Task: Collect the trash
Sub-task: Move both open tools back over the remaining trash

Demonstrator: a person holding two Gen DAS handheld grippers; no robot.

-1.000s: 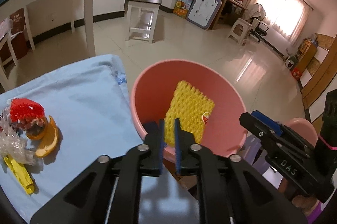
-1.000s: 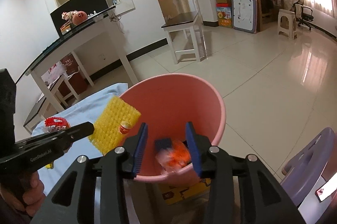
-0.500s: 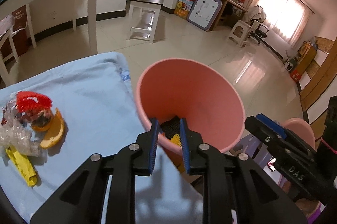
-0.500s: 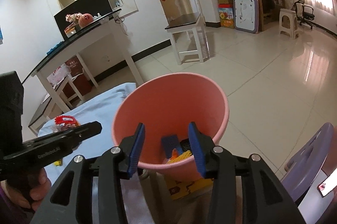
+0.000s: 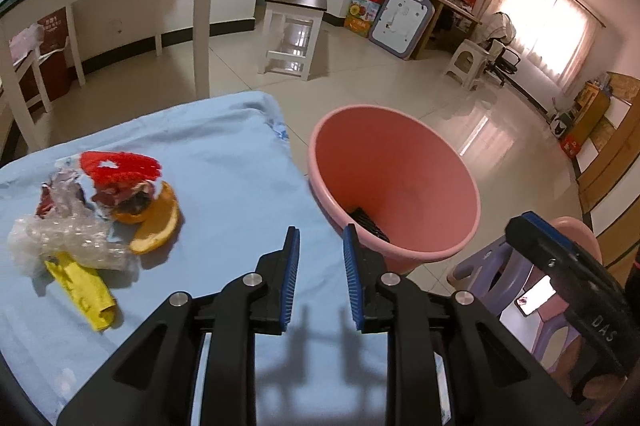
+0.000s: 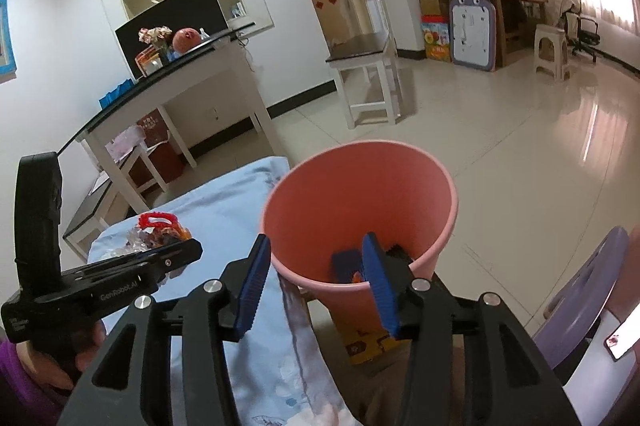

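Left wrist view, left tool: its blue-padded jaws stand moderately apart and hold nothing, poised over the near right part of the desk, which is covered in a pale blue cloth.
Left wrist view, trash pile: on the left of the desk, well apart from the tool; a red net, crumpled clear plastic, an orange peel and a yellow wrapper nearest the viewer.
Left wrist view, bin: a pink bucket just beside the desk's right edge, tipped toward the viewer, something dark low inside.
Left wrist view, right tool: its black body shows at the far right edge; jaws not visible here.
Right wrist view, right tool: jaws wide apart and empty, straddling the near rim of the bin.
Right wrist view, bin contents: blue, black and orange scraps at the bottom, partly hidden.
Right wrist view, left tool: seen side-on at left, near the trash pile.
Step in hand, my reading: the left tool looks ready to fetch the next piece.
Doing it well: probably swing left, take one firm item such as the peel or wrapper, pinch low against the cloth without catching fabric, and keep the bin steady.
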